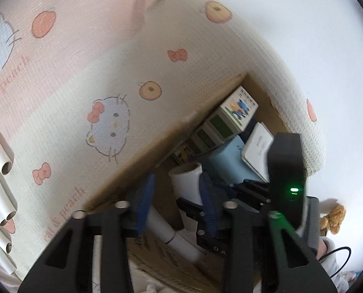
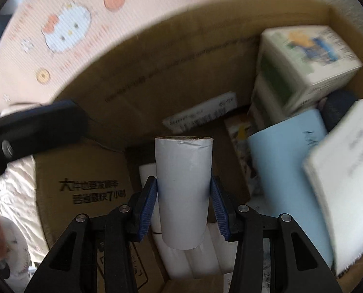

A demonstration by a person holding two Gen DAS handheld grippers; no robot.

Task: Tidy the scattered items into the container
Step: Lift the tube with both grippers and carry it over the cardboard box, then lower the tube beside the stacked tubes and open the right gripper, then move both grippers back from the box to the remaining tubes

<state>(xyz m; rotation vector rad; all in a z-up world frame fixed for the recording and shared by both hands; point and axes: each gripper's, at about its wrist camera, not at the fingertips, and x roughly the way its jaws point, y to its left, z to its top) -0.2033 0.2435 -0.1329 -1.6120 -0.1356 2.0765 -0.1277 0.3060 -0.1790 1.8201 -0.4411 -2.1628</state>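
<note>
At the far left of the left wrist view, a row of loose white tubes lay scattered on the cartoon-printed mat, well apart from both claws and not yet tidied. Right of the mat stood the cardboard box, open at the top, with more white tubes already lying on its floor.

The left claw hung over the near part of the box with its blue pads standing somewhat apart. Nothing looked pinched between them; the tubes seen in the gap appeared to lie below or beyond it, though blur made contact hard to rule out.

The right claw pointed steeply down into the box and was clamped on a white tube, one pad pressed to each side of its lower half. The tube's long axis ran straight on from the claw, its open far end aimed at the box floor. Directly under it lay the white tubes, so the right hand was plainly the nearer one for the drop, and letting go there would probably land it on that pile.

Farther right in the box were a pale blue packet, a white booklet and a stack of printed cartons, beside the held tube but clear of it.
</note>
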